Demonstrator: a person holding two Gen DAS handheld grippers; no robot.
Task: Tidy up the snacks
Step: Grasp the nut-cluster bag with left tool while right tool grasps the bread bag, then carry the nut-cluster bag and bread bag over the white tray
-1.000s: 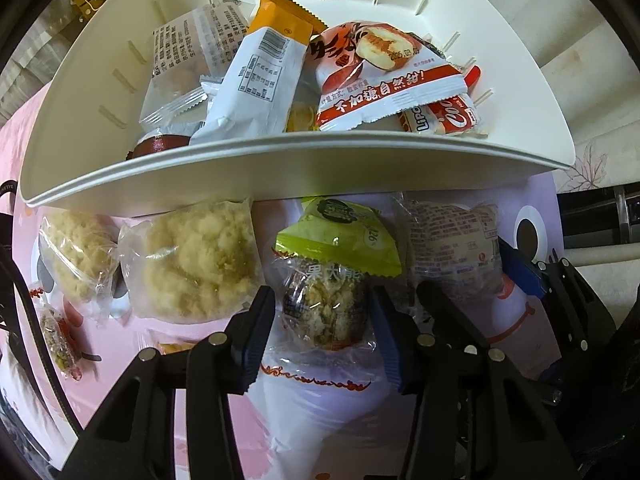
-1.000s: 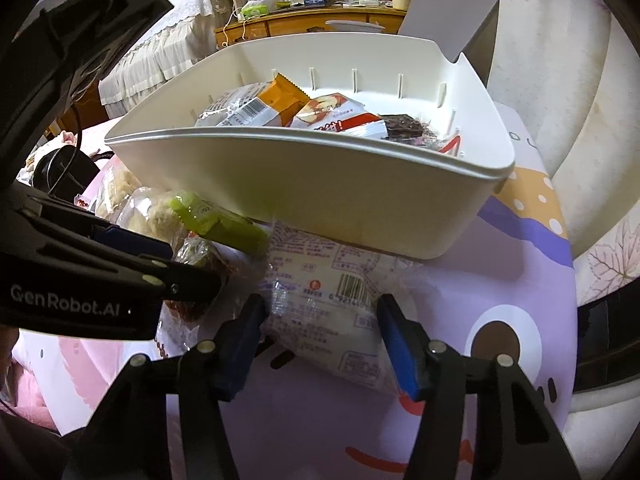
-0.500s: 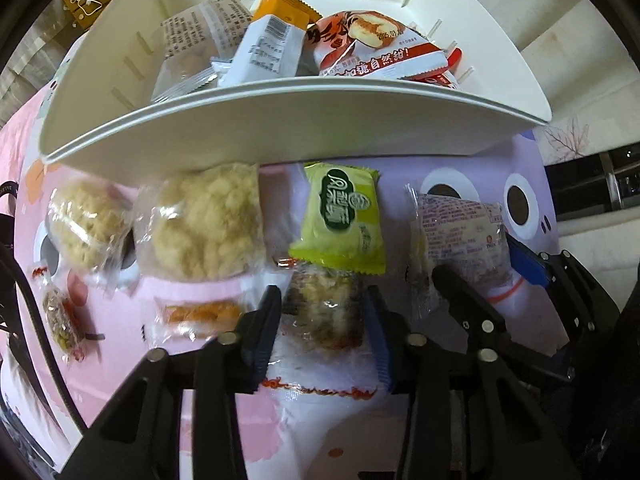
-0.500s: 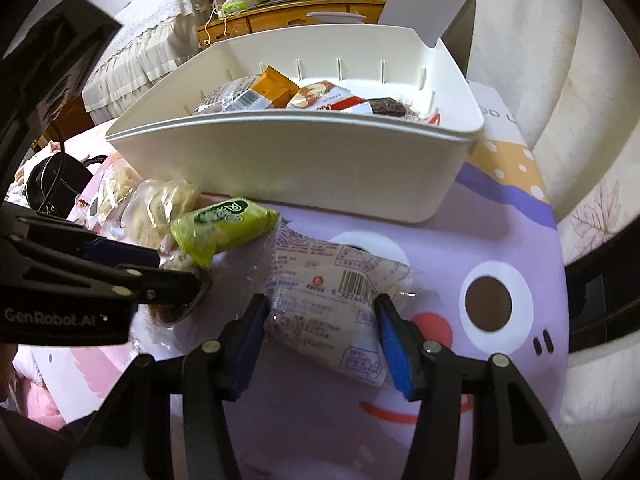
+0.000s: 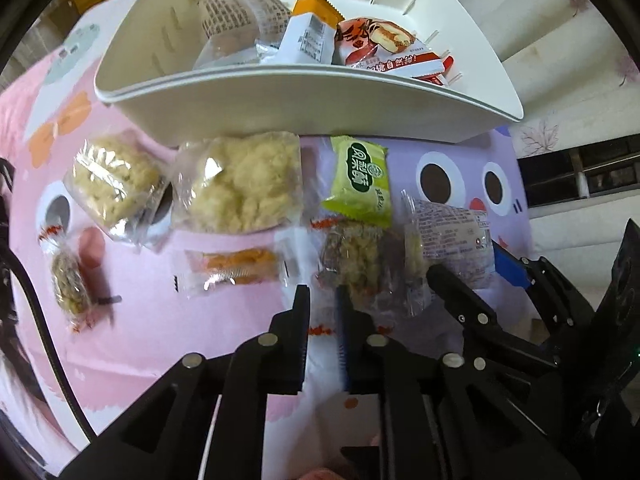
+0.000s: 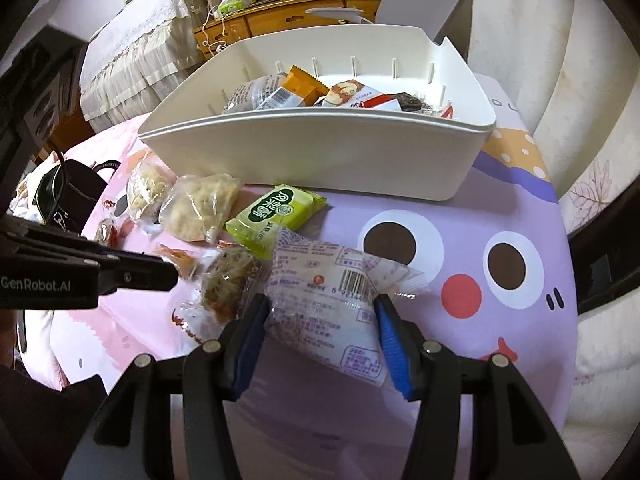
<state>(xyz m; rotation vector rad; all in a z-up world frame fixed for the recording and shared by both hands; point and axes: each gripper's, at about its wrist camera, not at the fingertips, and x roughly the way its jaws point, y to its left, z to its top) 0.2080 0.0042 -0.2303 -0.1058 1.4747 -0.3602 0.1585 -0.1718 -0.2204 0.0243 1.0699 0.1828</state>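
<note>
The snacks still to be sorted lie on the pink and lilac cartoon-printed cloth surface [image 6: 460,216] in front of the white plastic bin [image 6: 320,160], which already holds several wrapped packets; nearest the bin's front wall are two clear bags of pale crumbly puffs [image 5: 240,184] and a green foil packet [image 5: 360,180], and further out from the bin a clear-wrapped brown nut-and-grain cake [image 5: 352,260] and a clear printed-film packet with a barcode [image 6: 332,300]; all look light, crinkly and slippery, the contents brittle, so a soft squeeze across the body or a nip on the crimped seal seems wisest; the right gripper [image 6: 320,332] has its jaws pinching the barcode packet across its width, film bulging between the blue pads; the left gripper [image 5: 322,312] has jaws closing, now nearly together, on the clear wrapper edge of the nut cake, though whether the thin film is truly caught is hard to make out; the bin's floor and the lower packets are hidden behind its front wall; a small orange-filled sachet [image 5: 232,268] and a twist-wrapped sweet [image 5: 70,280] are smeared by blur, their print unreadable.
</note>
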